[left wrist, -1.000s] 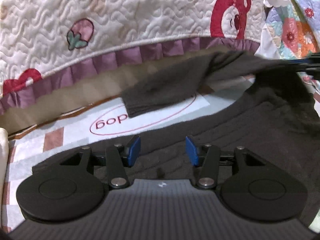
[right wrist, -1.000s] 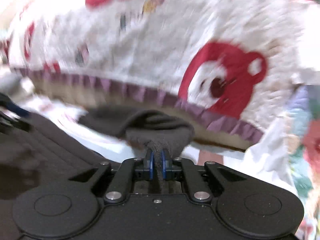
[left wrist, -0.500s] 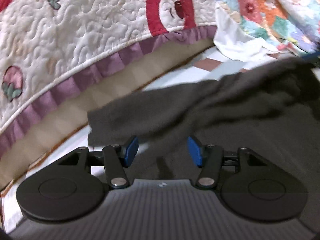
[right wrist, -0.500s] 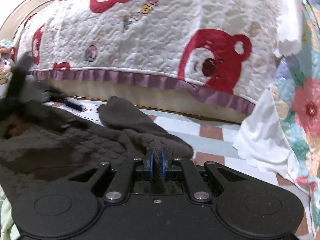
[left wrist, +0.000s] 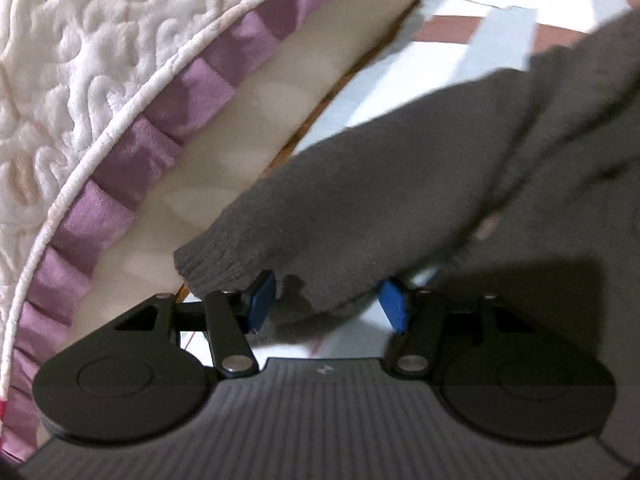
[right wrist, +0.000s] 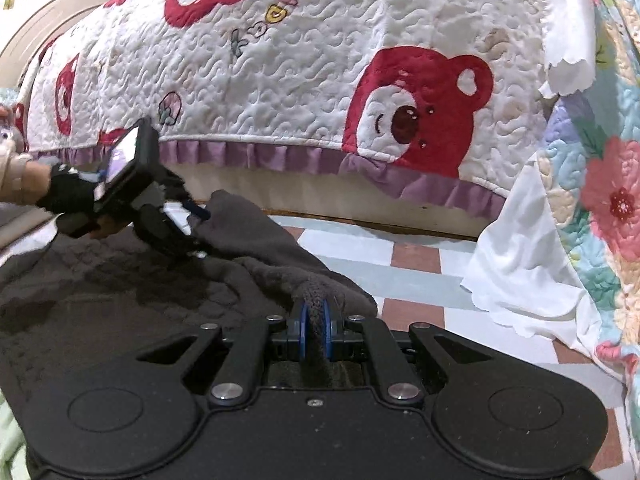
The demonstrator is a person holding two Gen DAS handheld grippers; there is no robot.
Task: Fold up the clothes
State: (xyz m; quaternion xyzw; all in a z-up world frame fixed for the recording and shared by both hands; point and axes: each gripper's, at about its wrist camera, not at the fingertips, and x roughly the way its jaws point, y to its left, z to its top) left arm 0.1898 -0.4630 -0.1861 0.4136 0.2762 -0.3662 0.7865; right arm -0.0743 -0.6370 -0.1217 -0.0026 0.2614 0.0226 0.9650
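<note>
- Right gripper (right wrist: 315, 330) fingers pinching dark sweater (right wrist: 120, 292) fold; garment lies on the checkered floor mat (right wrist: 416, 258).
- Left gripper (left wrist: 326, 306) fingers spread around sleeve cuff (left wrist: 224, 258); closing early risks missing the cuff edge.
- Sleeve may drag crooked.

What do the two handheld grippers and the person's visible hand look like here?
Both the left gripper and right gripper are matte black, with blue fingertip pads, silver pivot screws, round discs on each side and a ribbed top plate. The right wrist view shows the left hand in a black glove with a pale sleeve. No cables are visible.
</note>
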